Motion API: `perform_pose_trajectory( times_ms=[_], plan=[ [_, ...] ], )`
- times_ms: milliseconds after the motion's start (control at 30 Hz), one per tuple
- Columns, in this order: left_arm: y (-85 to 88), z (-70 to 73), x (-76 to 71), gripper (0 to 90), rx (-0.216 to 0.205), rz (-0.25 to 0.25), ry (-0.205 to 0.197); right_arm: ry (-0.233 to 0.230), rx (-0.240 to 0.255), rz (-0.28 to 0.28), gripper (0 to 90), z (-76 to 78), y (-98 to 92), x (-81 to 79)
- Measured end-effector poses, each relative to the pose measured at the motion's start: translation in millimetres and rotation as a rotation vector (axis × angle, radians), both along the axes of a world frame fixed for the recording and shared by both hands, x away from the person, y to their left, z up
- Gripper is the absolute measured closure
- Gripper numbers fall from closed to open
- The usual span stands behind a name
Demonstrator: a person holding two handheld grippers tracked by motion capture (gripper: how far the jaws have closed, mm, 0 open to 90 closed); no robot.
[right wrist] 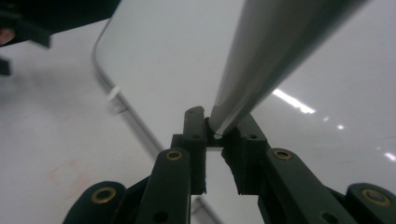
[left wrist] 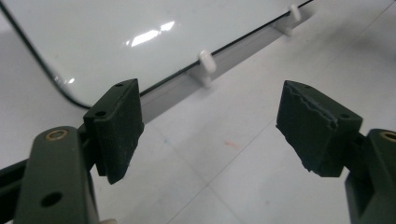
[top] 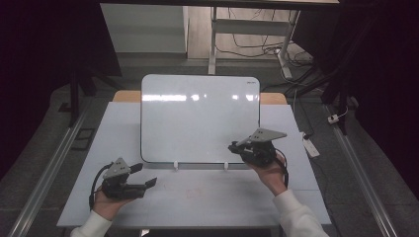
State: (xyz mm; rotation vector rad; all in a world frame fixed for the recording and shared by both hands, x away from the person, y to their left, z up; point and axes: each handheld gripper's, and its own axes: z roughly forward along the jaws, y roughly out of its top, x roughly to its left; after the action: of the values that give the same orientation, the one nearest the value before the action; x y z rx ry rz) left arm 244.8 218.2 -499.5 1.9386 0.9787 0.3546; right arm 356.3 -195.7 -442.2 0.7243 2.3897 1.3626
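Whiteboard (top: 197,118) on table; R tongs (right wrist: 215,135) grip grey rod (right wrist: 266,56), L tongs (left wrist: 210,126) open.

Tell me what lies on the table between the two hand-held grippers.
Bare table: in the high view, pale tabletop separates the left hand-held gripper from the right hand-held gripper. The glossy white rectangular whiteboard and its grey tray sit just behind that stretch.

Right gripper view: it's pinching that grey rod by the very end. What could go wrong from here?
1. The right gripper holds the grey rod only at its tip, so it may pivot or slip out.
2. The rod hangs over the whiteboard and could strike it if dropped.
3. The left gripper is open and apart, offering no support.
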Motion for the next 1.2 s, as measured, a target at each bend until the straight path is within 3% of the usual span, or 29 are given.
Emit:
perform_pose_trajectory(
  times_ms=[200,433,667,933,1000,1100,1200],
  plan=[
    [-13.7,10.8,1.7,24.6,-0.016,-0.035,-0.037,0.062,0.002,0.076,77.2,-14.3,12.4,-20.4],
    [-34.6,26.3,6.9,25.6,-0.031,-0.096,-0.075,0.096,0.004,0.129,77.2,-21.5,20.4,-33.7],
    [-74.6,48.0,16.1,30.2,-0.065,-0.220,-0.119,0.121,-0.001,0.183,77.2,-28.6,32.9,-43.8],
    [-123.5,58.4,29.9,40.5,-0.082,-0.375,-0.121,0.152,0.001,0.244,77.2,-36.7,52.9,-48.9],
    [-130.8,58.1,33.6,42.5,-0.083,-0.401,-0.114,0.160,-0.002,0.255,77.1,-38.3,57.2,-50.5],
    [-137.9,56.0,38.5,47.7,-0.118,-0.450,-0.091,0.175,0.004,0.269,77.1,-40.3,60.9,-51.5],
    [-143.3,55.0,41.6,54.5,-0.119,-0.479,-0.082,0.181,-0.002,0.278,77.1,-41.2,63.6,-52.8]
  ],
)
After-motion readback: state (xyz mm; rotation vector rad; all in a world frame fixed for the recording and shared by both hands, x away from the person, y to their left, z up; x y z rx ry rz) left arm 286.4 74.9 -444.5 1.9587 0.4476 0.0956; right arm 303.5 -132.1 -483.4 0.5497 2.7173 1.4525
